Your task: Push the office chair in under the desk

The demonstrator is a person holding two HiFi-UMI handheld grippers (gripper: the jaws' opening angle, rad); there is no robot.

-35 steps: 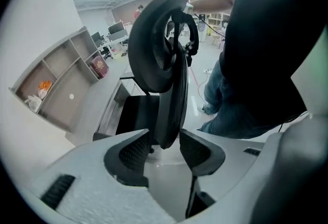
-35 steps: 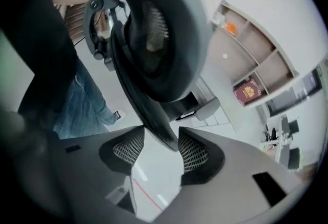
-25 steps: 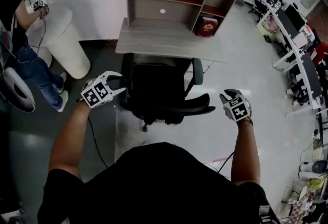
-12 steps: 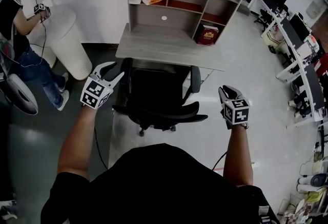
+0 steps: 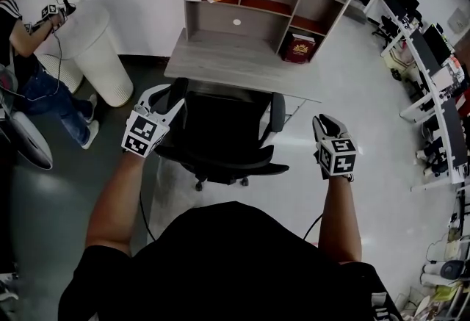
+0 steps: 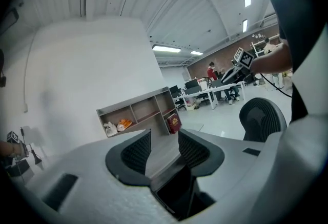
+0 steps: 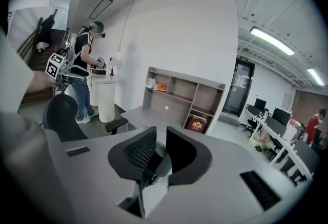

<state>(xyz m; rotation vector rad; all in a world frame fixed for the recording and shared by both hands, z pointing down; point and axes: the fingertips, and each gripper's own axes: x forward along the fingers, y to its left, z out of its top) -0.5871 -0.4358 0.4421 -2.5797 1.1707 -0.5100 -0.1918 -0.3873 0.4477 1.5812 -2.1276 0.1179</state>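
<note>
as the chair (image 5: 220, 128) sits partly under the desk (image 5: 235, 62), backrest toward the person, the push looks unfinished; next, both grippers likely must press the backrest squarely forward. left gripper (image 5: 165, 98), jaws apart after narrowing slightly, and right gripper (image 5: 327, 123), just closed to a slit, hold nothing.

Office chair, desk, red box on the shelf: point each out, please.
office chair (image 5: 224, 132), head view, on its black back.
desk (image 5: 235, 62), head view, on the bare grey top.
red box (image 5: 297, 48), head view, on its front face.
</note>
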